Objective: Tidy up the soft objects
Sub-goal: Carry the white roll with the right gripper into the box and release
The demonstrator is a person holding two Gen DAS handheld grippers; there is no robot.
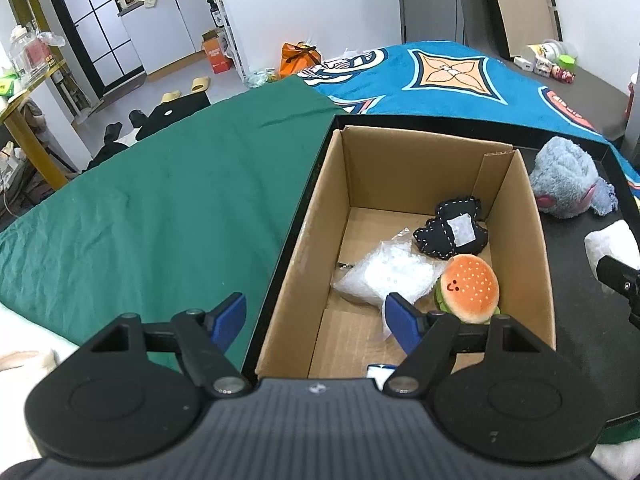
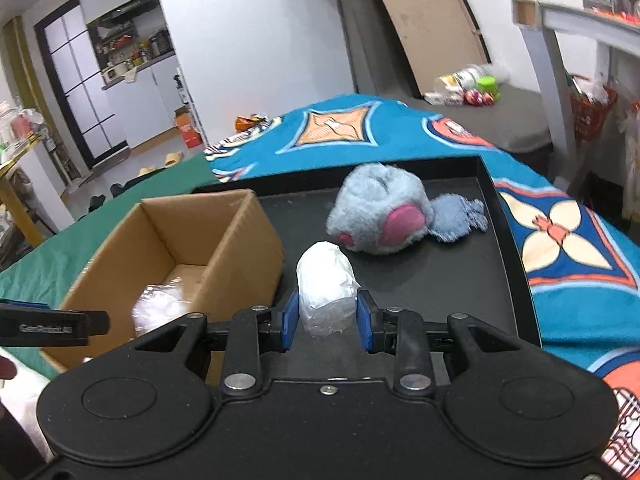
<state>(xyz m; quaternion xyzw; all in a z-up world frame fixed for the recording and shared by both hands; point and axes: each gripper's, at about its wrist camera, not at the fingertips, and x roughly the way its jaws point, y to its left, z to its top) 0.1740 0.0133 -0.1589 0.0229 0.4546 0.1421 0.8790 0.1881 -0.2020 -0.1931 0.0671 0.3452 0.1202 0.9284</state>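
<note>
1. We are holding the left gripper (image 1: 316, 322) over the near left edge of the cardboard box (image 1: 536, 240), jaws spread wide, nothing between them.
2. Its left finger is hanging over the green cloth (image 1: 140, 208); its right finger is sitting above the box's inside.
3. Ahead of the right finger, inside the box, we are seeing a burger plush (image 1: 470, 288), a clear plastic bag (image 1: 384, 276) just left of it, and a black stitched plush (image 1: 450, 234) further ahead near the far right corner.
4. The burger plush is touching the bag and leaning near the right wall.
5. We are pinching a white wrapped bundle (image 2: 326, 280) in the right gripper (image 2: 327, 320), blue pads (image 2: 290, 322) pressing it on both sides, bundle sticking up and forward past the tips.
6. The bundle is hanging over the black tray (image 2: 460, 280), just right of the box.
7. Ahead and slightly right of the right gripper, a grey-blue plush animal (image 2: 380, 208) with pink patches is lying on the tray, apart from the bundle.
8. The box is standing on the tray's left part.
9. The tray is resting on a blue patterned blanket (image 2: 560, 240), to the right gripper's right and beyond.
</note>
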